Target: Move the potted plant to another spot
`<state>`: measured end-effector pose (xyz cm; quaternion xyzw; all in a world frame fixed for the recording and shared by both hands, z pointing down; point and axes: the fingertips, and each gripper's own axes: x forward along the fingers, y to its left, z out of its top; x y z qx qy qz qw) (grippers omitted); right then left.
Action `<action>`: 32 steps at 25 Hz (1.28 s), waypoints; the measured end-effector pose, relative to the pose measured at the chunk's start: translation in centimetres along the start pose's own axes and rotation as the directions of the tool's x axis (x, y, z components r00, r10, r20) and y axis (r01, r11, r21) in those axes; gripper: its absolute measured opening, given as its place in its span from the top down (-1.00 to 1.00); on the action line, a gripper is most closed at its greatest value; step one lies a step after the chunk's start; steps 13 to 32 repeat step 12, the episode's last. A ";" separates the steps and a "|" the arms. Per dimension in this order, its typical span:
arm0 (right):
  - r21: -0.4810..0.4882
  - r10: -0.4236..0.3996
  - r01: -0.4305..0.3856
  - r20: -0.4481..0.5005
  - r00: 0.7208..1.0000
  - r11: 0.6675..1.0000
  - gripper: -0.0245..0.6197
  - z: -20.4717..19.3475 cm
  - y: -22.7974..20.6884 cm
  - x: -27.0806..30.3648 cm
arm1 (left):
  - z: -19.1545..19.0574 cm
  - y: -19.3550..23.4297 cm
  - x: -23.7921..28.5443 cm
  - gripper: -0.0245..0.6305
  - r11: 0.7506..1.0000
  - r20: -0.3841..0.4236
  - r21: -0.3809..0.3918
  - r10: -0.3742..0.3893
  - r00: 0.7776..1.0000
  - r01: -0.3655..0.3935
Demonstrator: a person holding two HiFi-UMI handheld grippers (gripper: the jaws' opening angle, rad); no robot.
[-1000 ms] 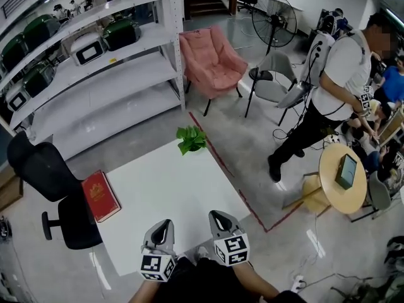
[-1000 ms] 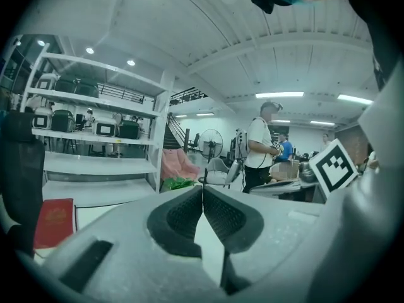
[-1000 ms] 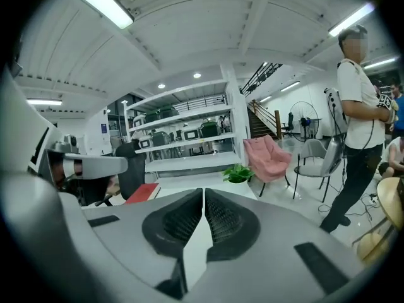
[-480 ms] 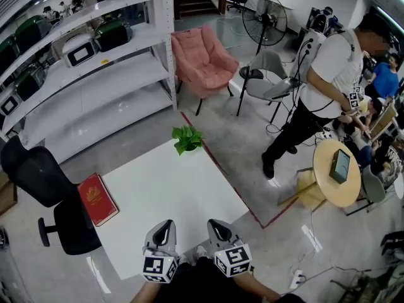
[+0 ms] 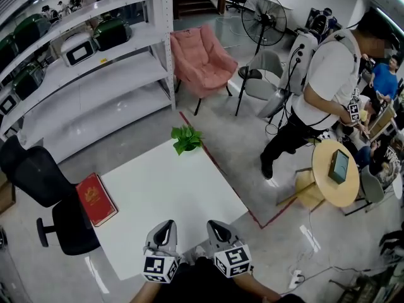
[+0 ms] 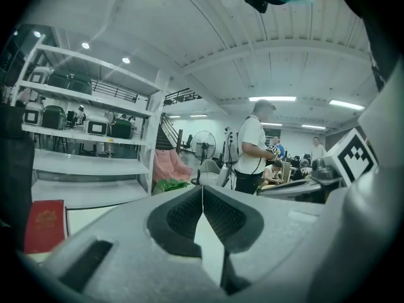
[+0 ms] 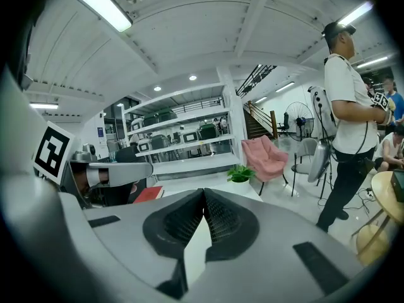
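**Both grippers closed and empty, plant at the far corner of the table**

The left gripper (image 5: 162, 231) is held low at the near edge of the white table (image 5: 165, 191). Its own view shows the two jaws pressed tip to tip with nothing between them (the ribbed pads meet in a thin line). The right gripper (image 5: 218, 229) sits just beside it, in the same pose: jaws together, nothing gripped. Both point forward across the tabletop, side by side, with their marker cubes towards the person.

The potted plant (image 5: 188, 138) stands upright on the far corner of the table, well apart from both grippers and touched by neither. Both gripper views catch it as a small green clump beyond the jaw tips.

A red book (image 5: 96, 199) lies flat along the table's left edge, and a black office chair (image 5: 36, 180) stands next to it on the floor. Beyond the table there is white shelving (image 5: 88, 74) with cases on its upper levels, a pink chair (image 5: 203, 57) and a standing fan (image 5: 264, 19). To the right, a person in a white shirt (image 5: 323, 84) stands near a small round wooden table (image 5: 328, 185) with a flat device (image 5: 339, 166) lying on it.
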<state>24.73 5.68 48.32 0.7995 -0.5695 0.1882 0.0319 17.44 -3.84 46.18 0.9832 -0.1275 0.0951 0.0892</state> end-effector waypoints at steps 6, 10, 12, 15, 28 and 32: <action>-0.003 0.003 -0.003 0.003 1.000 1.000 0.89 0.0 0.3 0.3 | -0.1 0.1 0.1 0.87 1.000 -0.001 -0.002 -0.007 1.000 0.007; -0.006 -0.001 0.001 0.000 1.000 1.000 0.89 0.1 0.3 0.4 | 0.0 0.0 0.3 0.87 1.000 0.002 0.015 -0.020 1.000 0.020; -0.008 -0.003 0.003 -0.003 1.000 1.000 0.89 0.1 0.2 0.4 | 0.0 0.0 0.4 0.87 0.999 0.002 0.019 -0.025 1.000 0.025; -0.008 -0.003 0.003 -0.003 1.000 1.000 0.89 0.1 0.2 0.4 | 0.0 0.0 0.4 0.87 0.999 0.002 0.019 -0.025 1.000 0.025; -0.008 -0.003 0.003 -0.003 1.000 1.000 0.89 0.1 0.2 0.4 | 0.0 0.0 0.4 0.87 0.999 0.002 0.019 -0.025 1.000 0.025; -0.008 -0.003 0.003 -0.003 1.000 1.000 0.89 0.1 0.2 0.4 | 0.0 0.0 0.4 0.87 0.999 0.002 0.019 -0.025 1.000 0.025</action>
